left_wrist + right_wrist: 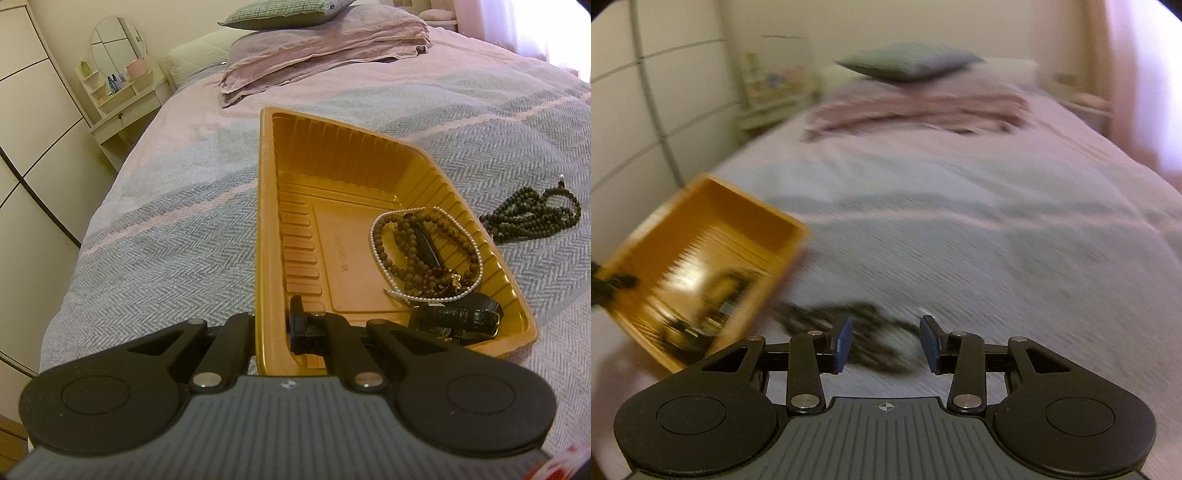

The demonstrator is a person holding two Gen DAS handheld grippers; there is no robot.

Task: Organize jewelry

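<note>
A golden plastic tray [332, 173] lies on the bed. It holds a pearl necklace [377, 247], brown bead strands [410, 258] and a black watch strap [458, 317] in its near right corner. My left gripper [271, 332] is shut on the tray's near wall, one finger outside and one inside. To the right of the tray, a bundle of dark bead strands [532, 214] rests on the bedspread. The right wrist view is blurred. In it my right gripper [885, 343] stands open just above the dark beads [864, 314], with nothing pressed between its blue pads [842, 343]. The tray [713, 221] shows at the left.
The bed is covered by a grey herringbone bedspread [166, 240]. Folded pink bedding [325, 48] and a green pillow [280, 13] lie at its far end. A white vanity with a round mirror [118, 48] and white wardrobe doors [29, 147] stand to the left.
</note>
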